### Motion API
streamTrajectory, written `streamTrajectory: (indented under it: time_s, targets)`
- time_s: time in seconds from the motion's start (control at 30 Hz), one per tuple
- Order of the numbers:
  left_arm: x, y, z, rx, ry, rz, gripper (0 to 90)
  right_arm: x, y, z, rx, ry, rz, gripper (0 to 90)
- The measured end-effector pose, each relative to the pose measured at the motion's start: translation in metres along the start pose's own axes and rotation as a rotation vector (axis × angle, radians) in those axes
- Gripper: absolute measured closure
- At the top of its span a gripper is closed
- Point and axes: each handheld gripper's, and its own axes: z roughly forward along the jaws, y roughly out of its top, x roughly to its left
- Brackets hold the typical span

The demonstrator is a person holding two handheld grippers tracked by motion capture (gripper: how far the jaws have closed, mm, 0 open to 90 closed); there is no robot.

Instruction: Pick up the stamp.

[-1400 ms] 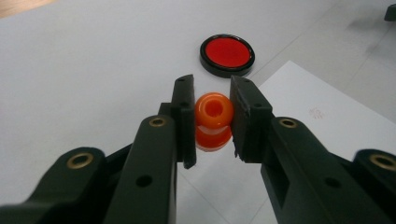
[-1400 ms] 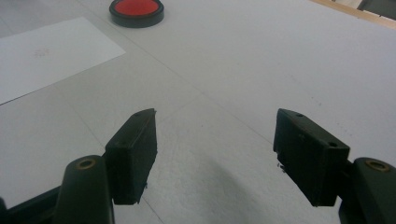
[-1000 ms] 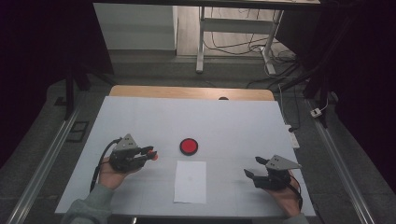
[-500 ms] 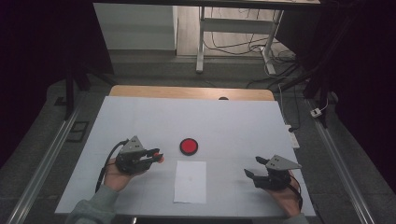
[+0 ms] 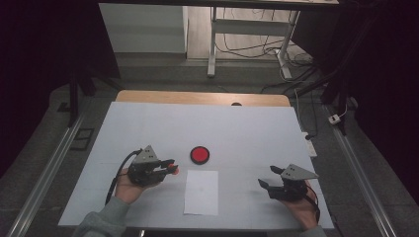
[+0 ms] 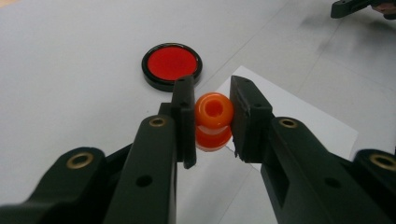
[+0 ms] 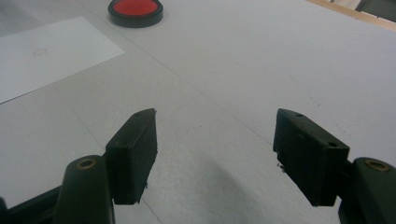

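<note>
Orange stamp sits clamped in the left gripper, held off the table beside the red ink pad and near the paper. Right gripper waits, jaws apart. Carrying step, I judge; next comes lowering squarely onto the pad or paper.

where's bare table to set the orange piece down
Bare: the wide white table beyond the round red black-rimmed disc, and the stretch between the white paper sheet and the open right gripper. Crowded: around disc, sheet and the left gripper holding the orange stamp-like piece.
</note>
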Motion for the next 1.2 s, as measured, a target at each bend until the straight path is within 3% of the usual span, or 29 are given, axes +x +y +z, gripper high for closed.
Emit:
streamTrajectory:
  time_s: [0.67,0.87,1.2]
  targets:
    - [-0.011,0.006,0.015,0.002,-0.051,0.009,72.2,0.000,0.000,0.000,0.009,-0.007,-0.005,30.3]
    - [-0.014,0.010,0.021,-0.010,-0.085,-0.002,72.2,0.000,0.000,0.001,0.009,-0.005,-0.008,30.4]
    - [-0.023,0.020,0.034,-0.002,-0.111,0.024,72.2,0.001,0.000,0.001,0.008,-0.006,-0.007,30.4]
